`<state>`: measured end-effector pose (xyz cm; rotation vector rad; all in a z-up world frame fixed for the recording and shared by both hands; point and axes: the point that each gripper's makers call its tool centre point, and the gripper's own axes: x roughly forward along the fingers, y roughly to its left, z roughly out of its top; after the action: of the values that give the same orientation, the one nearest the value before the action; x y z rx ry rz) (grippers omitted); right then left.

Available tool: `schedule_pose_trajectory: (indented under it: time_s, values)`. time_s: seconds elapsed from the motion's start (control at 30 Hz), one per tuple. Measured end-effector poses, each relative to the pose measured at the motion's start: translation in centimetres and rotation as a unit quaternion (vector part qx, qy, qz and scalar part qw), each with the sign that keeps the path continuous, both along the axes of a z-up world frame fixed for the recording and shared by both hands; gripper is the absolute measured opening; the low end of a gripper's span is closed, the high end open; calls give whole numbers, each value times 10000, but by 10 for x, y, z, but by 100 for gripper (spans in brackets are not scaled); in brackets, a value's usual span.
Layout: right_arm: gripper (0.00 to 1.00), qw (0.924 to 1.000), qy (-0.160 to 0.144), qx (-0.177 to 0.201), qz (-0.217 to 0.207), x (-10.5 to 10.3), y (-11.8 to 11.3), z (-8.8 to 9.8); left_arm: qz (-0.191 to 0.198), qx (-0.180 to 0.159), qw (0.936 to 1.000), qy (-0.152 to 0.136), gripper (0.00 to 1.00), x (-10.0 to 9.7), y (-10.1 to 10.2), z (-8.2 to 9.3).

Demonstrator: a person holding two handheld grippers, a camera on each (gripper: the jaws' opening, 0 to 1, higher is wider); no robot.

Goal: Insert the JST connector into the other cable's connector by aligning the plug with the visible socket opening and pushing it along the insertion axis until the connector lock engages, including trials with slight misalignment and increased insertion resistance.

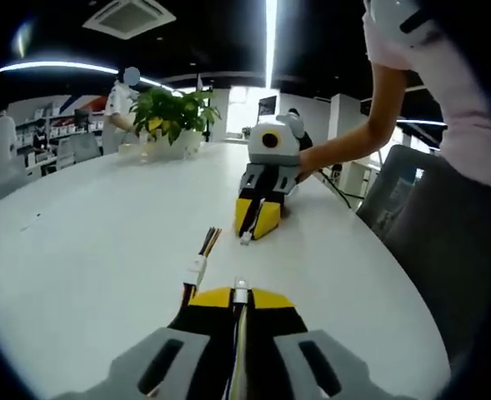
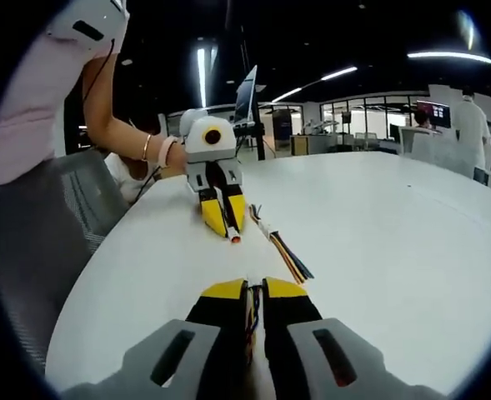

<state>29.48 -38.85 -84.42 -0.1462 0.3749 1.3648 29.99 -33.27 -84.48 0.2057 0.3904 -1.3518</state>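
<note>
Left gripper (image 1: 240, 293), its black jaws tipped yellow, rises from the bottom centre of the left gripper view clamped on a small white JST connector plug (image 1: 240, 292) that juts just past the tips. Directly ahead, in the middle of that frame, the right gripper (image 1: 258, 218) points back toward it with its jaws pressed together on a cable end; what it pinches is too small to name from there. Between the two, on the glossy white oval table (image 1: 87, 242), lies a second white connector housing with a fan of coloured wires (image 1: 202, 257), just left of the line joining the tips, its long axis running up the frame, roughly along that line.

From the right gripper view, the right gripper's (image 2: 255, 293) jaws are near shut on something thin; the left gripper's white plug with an orange tip (image 2: 233, 237) faces it at centre frame, and the flat multicoloured ribbon cable (image 2: 283, 250) trails to lower right. My judgement: both tips are well apart and roughly nose to nose, so the coming move is a straight closing approach
</note>
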Motion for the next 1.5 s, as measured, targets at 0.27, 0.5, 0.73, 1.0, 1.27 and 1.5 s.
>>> schedule_pose_trajectory:
  time_s: [0.27,0.5,0.73,1.0,1.27,1.5]
  values:
    - [4,9998,148,119,-60,2,2,1,99,-133,9998,66,0,2,0,0]
    - [4,9998,155,138,18,5,7,-3,105,-173,9998,66,0,0,0,1]
    - [4,9996,86,154,204,2,24,-5,115,-166,9998,91,0,-2,0,1]
    - [4,9992,76,222,324,-2,36,-4,63,-132,9999,76,0,-3,2,1]
    - [3,9989,-22,233,407,-2,41,-2,19,-82,9999,62,0,-5,1,1]
    - [3,9984,-85,170,531,-4,44,-2,0,-98,9999,96,0,-5,1,2]
